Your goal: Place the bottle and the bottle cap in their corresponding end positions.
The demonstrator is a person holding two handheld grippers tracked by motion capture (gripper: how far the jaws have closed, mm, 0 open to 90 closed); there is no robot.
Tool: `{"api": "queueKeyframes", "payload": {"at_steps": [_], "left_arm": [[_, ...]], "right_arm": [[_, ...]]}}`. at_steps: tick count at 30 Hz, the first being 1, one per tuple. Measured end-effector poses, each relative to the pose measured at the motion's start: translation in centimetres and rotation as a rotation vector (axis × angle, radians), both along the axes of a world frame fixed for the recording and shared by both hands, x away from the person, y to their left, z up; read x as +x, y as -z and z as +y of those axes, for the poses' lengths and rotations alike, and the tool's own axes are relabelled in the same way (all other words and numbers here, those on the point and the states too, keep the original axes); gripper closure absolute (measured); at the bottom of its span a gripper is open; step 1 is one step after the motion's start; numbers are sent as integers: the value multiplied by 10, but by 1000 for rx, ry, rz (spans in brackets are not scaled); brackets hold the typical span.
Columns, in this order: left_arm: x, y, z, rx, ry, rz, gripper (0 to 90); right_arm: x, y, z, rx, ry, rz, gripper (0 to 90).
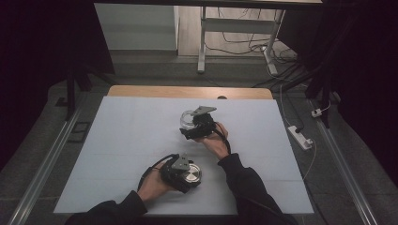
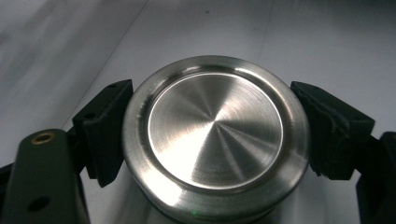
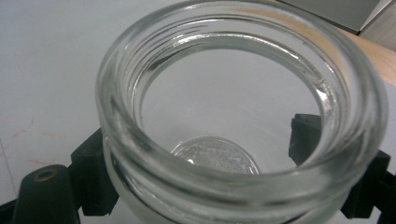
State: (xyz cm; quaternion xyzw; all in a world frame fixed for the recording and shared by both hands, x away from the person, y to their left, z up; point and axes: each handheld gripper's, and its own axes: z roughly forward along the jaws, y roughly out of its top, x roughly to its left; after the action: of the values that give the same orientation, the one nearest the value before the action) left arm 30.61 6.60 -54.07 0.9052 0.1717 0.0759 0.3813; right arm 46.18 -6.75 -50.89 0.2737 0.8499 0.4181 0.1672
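Note:
A round brushed-steel lid point(image 2: 215, 135) sits between the two black jaws of my left gripper point(image 2: 212, 137), which press on its rim from both sides. From above, that lid point(image 1: 191, 176) lies low over the white mat near the front, with my left gripper point(image 1: 180, 172) shut on it. Farther back, my right gripper point(image 1: 197, 124) is shut on a clear glass jar point(image 1: 187, 119). The jar point(image 3: 243, 116) is open-mouthed and empty, its threaded neck facing the right gripper view, jaws on either side of its body.
A white mat point(image 1: 122, 140) covers the wooden table point(image 1: 187, 92). A power strip point(image 1: 300, 137) and cables lie on the floor to the right. A white table frame point(image 1: 234, 28) stands behind. Dark curtains hang on both sides.

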Motion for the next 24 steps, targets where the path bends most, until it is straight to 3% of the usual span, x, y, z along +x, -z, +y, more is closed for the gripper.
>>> {"api": "queueKeyframes", "payload": {"at_steps": [6,12,20,24], "left_arm": [[0,1,-3,39,0,-1,189],[3,2,-2,37,0,36,186],[4,2,-2,37,-13,44,168],[5,1,-1,18,-24,62,144]], "right_arm": [[1,6,0,-7,-1,7,145],[1,7,-1,1,2,13,143],[1,7,0,2,-9,31,98],[2,7,-1,12,-13,45,80]]}}
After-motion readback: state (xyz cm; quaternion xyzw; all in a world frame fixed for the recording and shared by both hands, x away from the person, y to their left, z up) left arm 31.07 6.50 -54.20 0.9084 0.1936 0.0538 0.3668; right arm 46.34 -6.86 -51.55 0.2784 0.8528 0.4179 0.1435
